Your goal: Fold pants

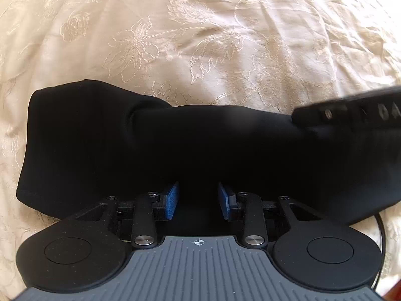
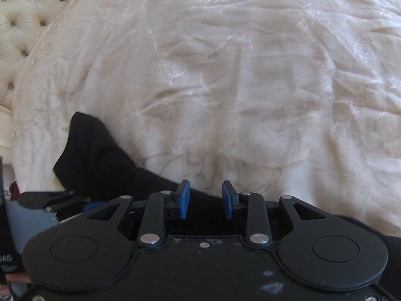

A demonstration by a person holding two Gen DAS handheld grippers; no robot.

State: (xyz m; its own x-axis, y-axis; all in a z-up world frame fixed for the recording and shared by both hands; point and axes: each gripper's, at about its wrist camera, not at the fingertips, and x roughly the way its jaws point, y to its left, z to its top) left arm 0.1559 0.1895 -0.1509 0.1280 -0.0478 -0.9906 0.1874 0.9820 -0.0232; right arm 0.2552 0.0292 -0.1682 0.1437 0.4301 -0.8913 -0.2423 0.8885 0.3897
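Writing: no readable brand seen. A crosshair mark (image 1: 199, 242) is printed on the grey ribbed body of the left gripper; blurred white lettering (image 2: 6, 260) is seen at the left edge of the right wrist view, not legible.
Left gripper (image 1: 198, 202): blue pads (image 1: 173, 200) are held apart w/ a moderate gap; the pad tips are lost against the black cloth, so whether cloth is touched or sits between them can't be told. Nothing is seen clamped.
Right gripper (image 2: 205, 198): blue pads (image 2: 184, 199) are likewise parted, moderate gap; black cloth is seen below/behind the gap, but no grip is shown.
Pants (image 1: 155, 150): black, laid in a folded bundle across the bedspread, just ahead of the left gripper; a hemmed end is seen at far left. In the right wrist view a pointed end (image 2: 85, 150) is seen at lower left.
Bedspread (image 1: 200, 37): cream, w/ embroidered floral pattern; wrinkled.
Headboard (image 2: 22, 25): cream, button-tufted, top left in the right wrist view.
Hidden/cut off: right end of pants is covered by a blurred black bar w/ screws (image 1: 351, 110), prob. part of the other gripper. Folds in the black cloth are hard to make out. A grey-black device (image 2: 37, 208) at left in the right wrist view is partly cut off.
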